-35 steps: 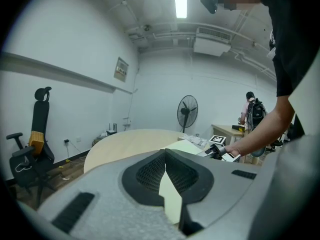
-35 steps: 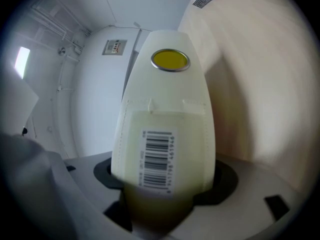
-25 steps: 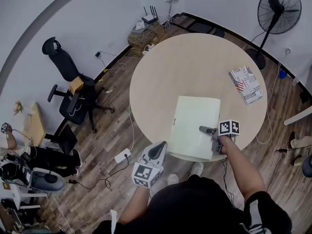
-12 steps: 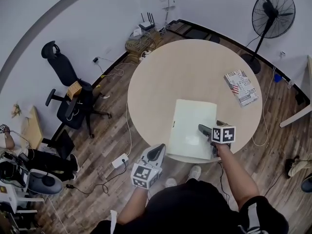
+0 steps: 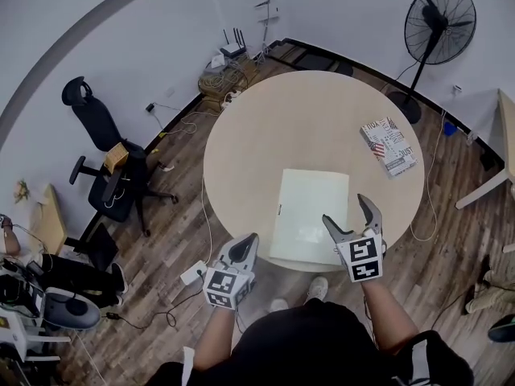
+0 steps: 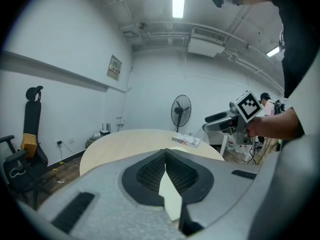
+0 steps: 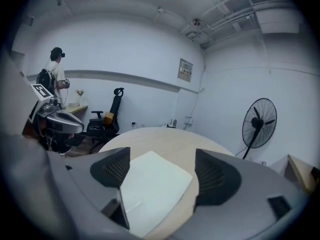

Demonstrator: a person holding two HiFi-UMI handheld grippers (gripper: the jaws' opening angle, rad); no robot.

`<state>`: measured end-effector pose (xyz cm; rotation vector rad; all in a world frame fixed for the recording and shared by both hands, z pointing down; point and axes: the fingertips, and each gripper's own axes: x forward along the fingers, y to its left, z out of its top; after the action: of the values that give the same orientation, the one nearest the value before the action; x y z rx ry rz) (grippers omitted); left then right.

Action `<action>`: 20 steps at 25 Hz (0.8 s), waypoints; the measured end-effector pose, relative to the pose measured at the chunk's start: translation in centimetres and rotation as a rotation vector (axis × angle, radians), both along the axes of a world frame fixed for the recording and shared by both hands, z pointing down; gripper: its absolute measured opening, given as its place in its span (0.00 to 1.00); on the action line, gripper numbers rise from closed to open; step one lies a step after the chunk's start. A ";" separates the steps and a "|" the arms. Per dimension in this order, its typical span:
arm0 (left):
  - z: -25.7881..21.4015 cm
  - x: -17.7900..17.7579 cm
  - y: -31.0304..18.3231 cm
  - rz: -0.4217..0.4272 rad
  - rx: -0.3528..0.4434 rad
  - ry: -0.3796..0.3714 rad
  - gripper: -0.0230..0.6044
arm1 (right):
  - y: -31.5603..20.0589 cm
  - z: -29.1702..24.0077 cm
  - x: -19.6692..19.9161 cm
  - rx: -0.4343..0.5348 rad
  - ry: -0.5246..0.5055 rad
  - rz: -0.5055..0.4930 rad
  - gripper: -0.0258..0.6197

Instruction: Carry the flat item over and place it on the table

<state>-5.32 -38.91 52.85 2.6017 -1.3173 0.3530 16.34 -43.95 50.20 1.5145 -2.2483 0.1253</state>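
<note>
The flat item is a pale white-green board point(image 5: 310, 215) lying on the round beige table point(image 5: 282, 127), near its front edge. In the right gripper view the board point(image 7: 152, 189) shows between the spread jaws, lying free. My right gripper point(image 5: 351, 218) hovers open over the board's near right corner. My left gripper point(image 5: 244, 247) hangs off the table's front left, above the floor, jaws closed with nothing between them; the same gripper point(image 6: 165, 170) points toward the table in its own view.
A patterned book point(image 5: 389, 145) lies at the table's right side. A standing fan point(image 5: 438, 22) is at the back right, a black office chair point(image 5: 105, 159) on the left. Cables and a power strip point(image 5: 193, 273) lie on the wood floor. Another table's corner point(image 5: 505, 111) shows at far right.
My right gripper has opened and drawn back from the board, which stays lying on the table. My left gripper has barely moved.
</note>
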 end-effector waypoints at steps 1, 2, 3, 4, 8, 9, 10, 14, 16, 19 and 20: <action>-0.3 -0.1 -0.2 -0.010 0.005 0.007 0.05 | 0.3 -0.8 0.3 0.027 -0.006 0.014 0.63; -0.6 0.0 -0.4 -0.016 0.012 0.012 0.05 | 0.5 -1.5 0.5 0.056 -0.011 0.030 0.48; -1.0 0.1 -0.5 -0.015 0.019 0.016 0.05 | 0.7 -2.2 0.8 0.084 -0.013 0.046 0.39; -1.3 0.4 -0.5 -0.012 0.025 0.019 0.05 | 0.9 -2.8 1.2 0.108 -0.016 0.061 0.33; -2.3 1.9 -0.5 0.015 0.035 0.038 0.05 | 1.5 -4.2 2.9 0.147 -0.043 0.112 0.04; -2.5 2.3 -0.6 0.021 0.038 0.041 0.05 | 1.6 -4.3 3.1 0.143 -0.049 0.113 0.04; -2.7 2.6 -0.6 0.025 0.041 0.044 0.05 | 1.7 -4.3 3.2 0.141 -0.052 0.112 0.04; -2.7 3.4 -0.9 0.031 0.040 0.053 0.05 | 2.4 -4.5 3.6 0.157 -0.020 0.105 0.04; -2.7 3.6 -0.9 0.034 0.039 0.055 0.05 | 2.6 -4.7 3.8 0.168 -0.009 0.105 0.04; -2.6 3.7 -0.9 0.033 0.036 0.054 0.05 | 2.8 -4.8 4.1 0.175 -0.001 0.107 0.04; -2.6 3.5 -0.9 0.028 0.028 0.057 0.05 | 2.9 -4.8 4.0 0.175 0.005 0.105 0.04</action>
<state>-1.81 -39.86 50.27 2.6355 -1.2771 0.2647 20.36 -41.09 45.41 1.7209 -2.2252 -0.0462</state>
